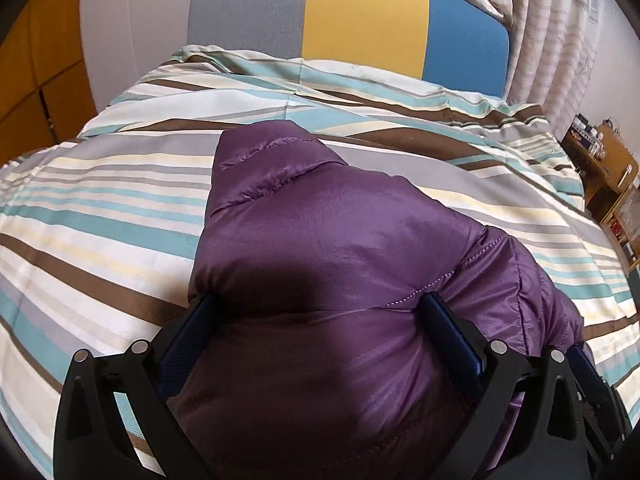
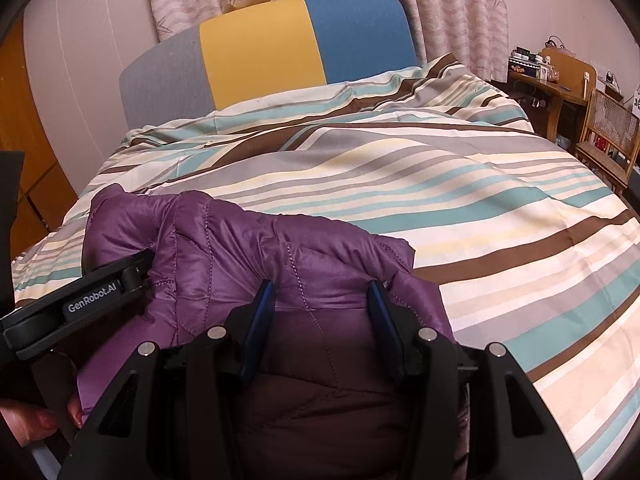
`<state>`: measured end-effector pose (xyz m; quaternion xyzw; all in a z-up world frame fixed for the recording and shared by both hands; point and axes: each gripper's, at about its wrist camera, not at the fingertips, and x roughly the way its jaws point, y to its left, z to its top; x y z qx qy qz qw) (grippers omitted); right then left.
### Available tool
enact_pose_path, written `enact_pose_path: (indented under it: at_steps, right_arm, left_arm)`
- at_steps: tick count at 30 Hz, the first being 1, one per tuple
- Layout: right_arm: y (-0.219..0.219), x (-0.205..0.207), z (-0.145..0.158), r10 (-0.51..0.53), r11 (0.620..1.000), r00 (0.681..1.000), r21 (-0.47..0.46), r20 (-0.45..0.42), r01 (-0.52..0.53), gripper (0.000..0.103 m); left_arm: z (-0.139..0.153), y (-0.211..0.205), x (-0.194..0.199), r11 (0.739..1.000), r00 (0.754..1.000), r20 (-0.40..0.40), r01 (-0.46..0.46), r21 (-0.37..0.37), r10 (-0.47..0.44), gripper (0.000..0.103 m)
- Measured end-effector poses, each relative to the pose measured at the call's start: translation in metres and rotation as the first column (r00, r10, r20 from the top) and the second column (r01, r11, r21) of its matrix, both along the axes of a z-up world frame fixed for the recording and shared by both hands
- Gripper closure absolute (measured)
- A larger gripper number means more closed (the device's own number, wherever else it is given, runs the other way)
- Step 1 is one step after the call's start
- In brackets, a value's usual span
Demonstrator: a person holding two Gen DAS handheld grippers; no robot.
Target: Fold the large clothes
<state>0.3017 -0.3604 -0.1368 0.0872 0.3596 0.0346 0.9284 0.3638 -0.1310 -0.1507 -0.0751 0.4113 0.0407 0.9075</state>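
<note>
Two grippers bite into one purple quilted jacket (image 1: 340, 248) that lies bunched on the near part of a striped bed (image 1: 100, 208). The left gripper (image 1: 320, 312) has a fat roll of padding bulging between its blue pads (image 1: 448, 324), and the pads press into the fabric on both sides, so it pinches the jacket. The right gripper (image 2: 320, 300) does the same further along: its blue pads (image 2: 260, 312) stand partly apart with a thick fold squeezed between them. From the right wrist view the left gripper's black arm (image 2: 80, 296) reaches in at the jacket's far left edge, with part of a hand (image 2: 36, 420) low in the corner.

My guess is the jacket will handle light and puffy, springing back when let go, and its shiny shell looks slippery, so a shallow pinch could slide off. A stitched seam (image 1: 440, 276) or a hem edge (image 2: 384, 248) looks like a firmer place to hold than a smooth padded panel.

Beyond the jacket the bed cover runs flat and bare up to the gray, yellow and blue headboard (image 2: 260, 52), which leaves plenty of room to spread or turn the garment away from the person. The bed's right edge drops toward a wooden chair (image 2: 608, 140) and a cluttered desk (image 2: 552, 80), both well apart from the jacket. A wall and wooden panels close off the left side.
</note>
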Motion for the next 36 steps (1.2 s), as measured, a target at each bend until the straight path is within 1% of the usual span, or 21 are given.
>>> enact_pose_path:
  at_steps: [4, 7, 9, 11, 13, 15, 17, 21, 22, 24, 26, 30, 31, 34, 36]
  right_arm:
    - [-0.005, 0.000, 0.000, 0.014, 1.000, 1.000, 0.026, 0.005, -0.014, 0.053]
    - [-0.007, -0.003, 0.000, 0.015, 0.999, 1.000, 0.041, 0.017, -0.016, 0.051]
    - [-0.006, -0.007, 0.004, 0.004, 1.000, 0.999, 0.020, 0.035, -0.005, 0.046]
    - [-0.002, -0.015, 0.011, 0.004, 1.000, 0.998, -0.004, 0.055, -0.004, 0.030]
    - [0.001, -0.032, 0.021, 0.009, 1.000, 0.996, -0.028, 0.094, -0.007, 0.027]
    - [0.004, -0.054, 0.029, 0.035, 0.999, 0.990, -0.045, 0.135, -0.029, 0.027]
    - [0.006, -0.067, 0.029, 0.040, 0.997, 0.988, -0.066, 0.148, -0.030, 0.023]
    - [0.001, -0.069, 0.015, 0.004, 0.998, 0.992, -0.058, 0.123, 0.003, 0.023]
    - [0.000, -0.065, 0.012, -0.006, 0.999, 0.995, -0.050, 0.103, 0.011, 0.023]
    - [-0.004, -0.056, 0.004, -0.006, 1.000, 0.998, -0.012, 0.061, 0.007, 0.022]
    - [-0.008, -0.051, -0.001, -0.012, 1.000, 0.999, 0.017, 0.035, 0.011, 0.020]
    - [-0.012, -0.052, -0.002, -0.017, 0.999, 0.999, 0.033, 0.030, 0.016, 0.017]
    - [-0.013, -0.052, -0.002, -0.019, 0.999, 0.999, 0.038, 0.029, 0.017, 0.015]
    - [-0.016, -0.054, -0.002, -0.016, 0.998, 0.999, 0.063, 0.032, 0.014, 0.014]
    - [-0.016, -0.056, 0.000, -0.020, 0.998, 0.999, 0.066, 0.038, 0.018, 0.011]
  left_arm:
    - [0.007, 0.006, -0.010, 0.999, 1.000, 0.006, -0.010, -0.041, 0.011, 0.003]
    - [0.013, 0.013, -0.031, 0.996, 1.000, 0.001, -0.017, -0.086, 0.017, 0.003]
    - [0.015, 0.015, -0.046, 0.993, 1.000, -0.009, -0.002, -0.117, 0.001, 0.003]
    - [0.018, 0.016, -0.059, 0.992, 1.000, -0.003, 0.015, -0.125, -0.015, 0.003]
    - [0.021, 0.016, -0.077, 0.992, 0.999, 0.029, 0.042, -0.118, -0.039, 0.003]
    - [0.023, 0.012, -0.090, 0.995, 0.997, 0.064, 0.059, -0.085, -0.053, 0.003]
    - [0.022, 0.005, -0.100, 0.997, 0.993, 0.098, 0.066, -0.033, -0.063, 0.003]
    - [0.015, -0.012, -0.099, 0.995, 0.988, 0.124, 0.081, 0.056, -0.087, 0.003]
    - [0.013, -0.013, -0.095, 0.994, 0.988, 0.121, 0.085, 0.062, -0.092, 0.003]
    - [0.006, -0.013, -0.084, 0.995, 0.991, 0.091, 0.096, 0.042, -0.099, 0.003]
    - [0.003, -0.012, -0.077, 0.994, 0.992, 0.077, 0.101, 0.038, -0.104, 0.003]
    - [0.003, -0.011, -0.079, 0.994, 0.991, 0.089, 0.101, 0.028, -0.103, 0.003]
    - [0.003, -0.009, -0.081, 0.995, 0.990, 0.097, 0.102, 0.016, -0.103, 0.003]
    - [0.005, -0.001, -0.086, 0.994, 0.988, 0.111, 0.107, -0.032, -0.103, 0.003]
    - [0.007, 0.006, -0.091, 0.992, 0.988, 0.111, 0.111, -0.063, -0.103, 0.003]
